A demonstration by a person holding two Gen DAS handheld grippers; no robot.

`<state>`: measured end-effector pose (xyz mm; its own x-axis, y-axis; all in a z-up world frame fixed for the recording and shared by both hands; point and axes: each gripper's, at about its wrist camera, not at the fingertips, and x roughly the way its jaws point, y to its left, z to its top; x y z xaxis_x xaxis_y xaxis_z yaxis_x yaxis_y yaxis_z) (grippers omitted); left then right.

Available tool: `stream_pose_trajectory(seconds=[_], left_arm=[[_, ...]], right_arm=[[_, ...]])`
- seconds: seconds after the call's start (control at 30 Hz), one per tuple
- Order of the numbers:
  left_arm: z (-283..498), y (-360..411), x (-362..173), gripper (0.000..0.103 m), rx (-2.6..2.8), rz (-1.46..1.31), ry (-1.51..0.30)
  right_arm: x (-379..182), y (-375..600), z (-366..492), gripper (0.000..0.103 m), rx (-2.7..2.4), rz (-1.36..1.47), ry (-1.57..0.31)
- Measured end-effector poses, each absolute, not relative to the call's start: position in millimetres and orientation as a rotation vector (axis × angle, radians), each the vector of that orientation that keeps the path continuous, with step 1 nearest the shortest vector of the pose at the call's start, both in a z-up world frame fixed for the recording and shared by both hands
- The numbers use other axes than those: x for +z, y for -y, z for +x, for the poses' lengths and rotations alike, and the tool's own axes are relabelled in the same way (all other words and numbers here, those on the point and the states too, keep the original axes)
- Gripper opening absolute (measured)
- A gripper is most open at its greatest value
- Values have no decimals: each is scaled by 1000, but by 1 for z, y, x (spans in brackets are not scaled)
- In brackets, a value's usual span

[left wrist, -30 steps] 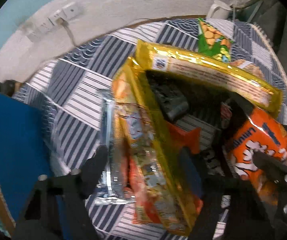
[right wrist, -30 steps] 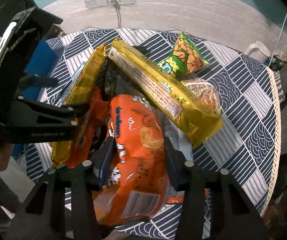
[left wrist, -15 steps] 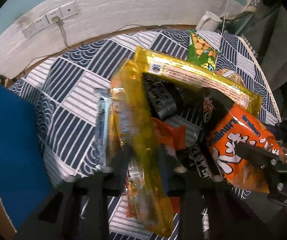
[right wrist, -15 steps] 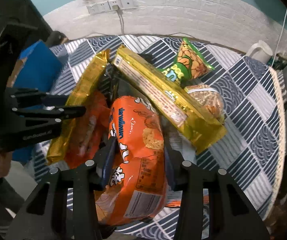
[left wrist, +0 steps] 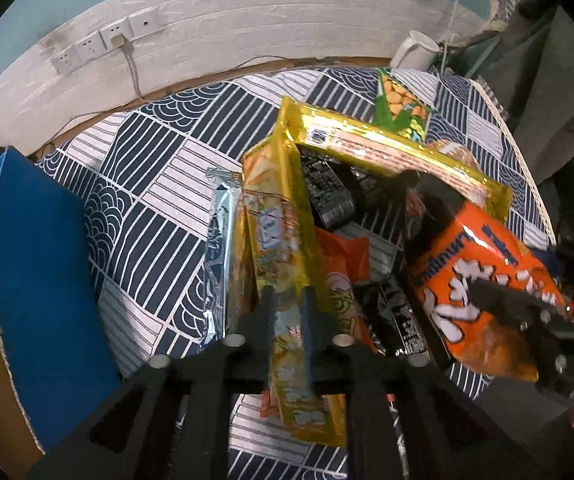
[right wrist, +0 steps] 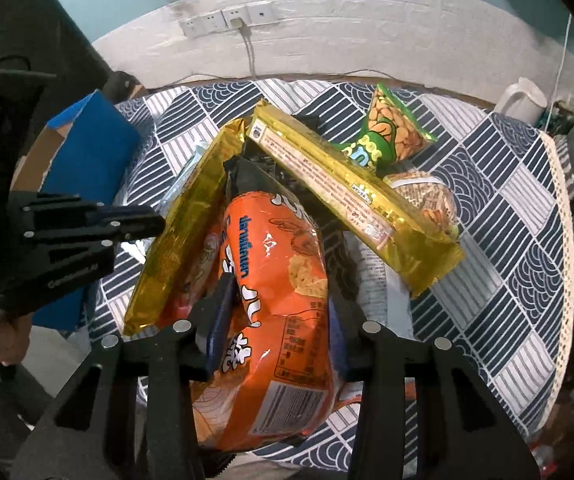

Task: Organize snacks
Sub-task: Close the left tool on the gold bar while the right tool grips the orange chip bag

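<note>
While both hands work the snack pile on the patterned tablecloth (right wrist: 527,208), holdings read thus: left gripper (left wrist: 287,312) clenched on the long gold packet (left wrist: 283,240) — likely to pull it from the heap; right gripper (right wrist: 279,316) grasping the orange chip bag (right wrist: 283,280) just beside it. Green peanut bag (right wrist: 391,136) lies behind, untouched.

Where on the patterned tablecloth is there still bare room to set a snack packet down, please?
The widest bare stretch of tablecloth lies between the blue box and the silver packet, back to the wall. Another runs along the cloth's lace edge, beyond the long gold packet. The middle is crowded with overlapping packets.
</note>
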<state>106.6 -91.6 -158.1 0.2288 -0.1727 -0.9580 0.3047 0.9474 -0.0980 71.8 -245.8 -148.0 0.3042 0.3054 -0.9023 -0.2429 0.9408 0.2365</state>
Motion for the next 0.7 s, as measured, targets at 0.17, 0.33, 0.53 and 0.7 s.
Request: stream_pose_trajectory(seconds=[0.17,0.33,0.53,0.7], left_arm=[[115,92,-165,53,-302,91,-1318],[121,98,-175,65,-301,81,-1351],[123,109,-191,63,-313,75,-1412],[121,108,-189,36,-335,58,-1399]], right_arm=[[-157,245,72,41,350,29,-1232],[-167,250,76,41,329,32,-1246],[-169,249,81,41,332,14,-1244],[-169,247,81,38,346,8,-1238]])
